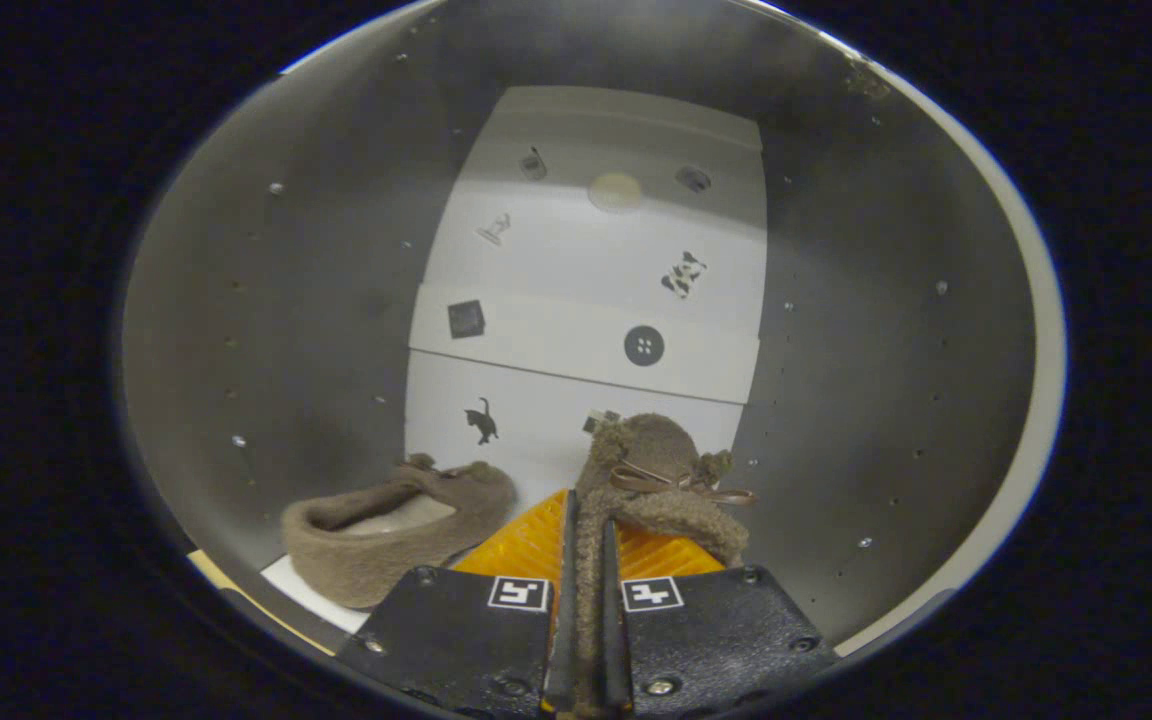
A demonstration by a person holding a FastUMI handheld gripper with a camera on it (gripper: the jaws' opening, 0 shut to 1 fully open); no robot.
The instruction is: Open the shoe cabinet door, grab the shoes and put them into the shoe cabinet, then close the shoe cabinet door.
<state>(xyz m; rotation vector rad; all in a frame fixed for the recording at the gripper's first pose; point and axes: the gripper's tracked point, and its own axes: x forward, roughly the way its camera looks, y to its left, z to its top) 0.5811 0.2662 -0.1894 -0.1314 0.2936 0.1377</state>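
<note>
the gripper [588, 600] pinches a fuzzy brown shoe's [661, 470] rim beside its plush mate [396, 535] in the smooth cabinet [266, 330].

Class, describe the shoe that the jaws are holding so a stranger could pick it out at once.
Look inside the grey cabinet with the white back panel. Two brown fuzzy shoes sit low in it. The held shoe is pinched by its fleecy edge in the gripper, jaws closed on it; unlike the loose shoe beside it, it shows a ribbon bow.

Cabinet interior, held shoe [661, 470] pinched between gripper [588, 560] fingers, second shoe [396, 540] blocking floor beside it, open room above both
</note>
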